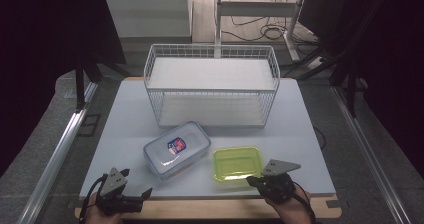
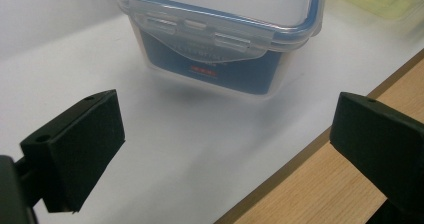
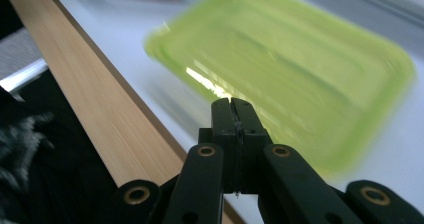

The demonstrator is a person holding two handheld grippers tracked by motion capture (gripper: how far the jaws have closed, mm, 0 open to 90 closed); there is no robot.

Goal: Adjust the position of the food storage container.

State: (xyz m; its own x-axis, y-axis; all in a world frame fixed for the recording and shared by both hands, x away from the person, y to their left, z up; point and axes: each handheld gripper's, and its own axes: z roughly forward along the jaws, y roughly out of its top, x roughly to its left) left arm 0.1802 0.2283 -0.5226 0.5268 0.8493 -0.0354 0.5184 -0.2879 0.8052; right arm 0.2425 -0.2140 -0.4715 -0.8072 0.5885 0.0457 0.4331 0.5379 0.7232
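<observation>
High view: a white counter [image 1: 125, 114] with a wooden front edge carries three things. A wire rack [image 1: 212, 84] with two shelves stands at upper centre, both shelves bare, which suggests it is the place meant to receive the containers. Below it, at centre frame, lies a lidded box [image 1: 176, 149] with a blue seal and a label on top; it sits askew to the counter edge. Just to its right, apart from it by a narrow strip of counter, lies a shallow green tray [image 1: 237, 163], open side up.

The left gripper [image 1: 135, 196] rests at lower left over the counter's front edge, aimed toward the box but well short of it. In the left gripper view its jaws stand wide apart with nothing between them; the box [image 2: 220, 39] fills the upper centre, latch side facing the jaws. That stance reads as waiting, ready for a broad grasp.

The right gripper [image 1: 252, 180] sits at lower right, its tip just at the tray's near edge. In the right gripper view the jaws [image 3: 233, 109] are pressed together and hold nothing; the blurred tray [image 3: 300, 59] lies straight ahead in the upper centre. Whether the tip touches the rim cannot be told. Closed jaws this near suggest a nudge or an approach, not yet a grasp.
</observation>
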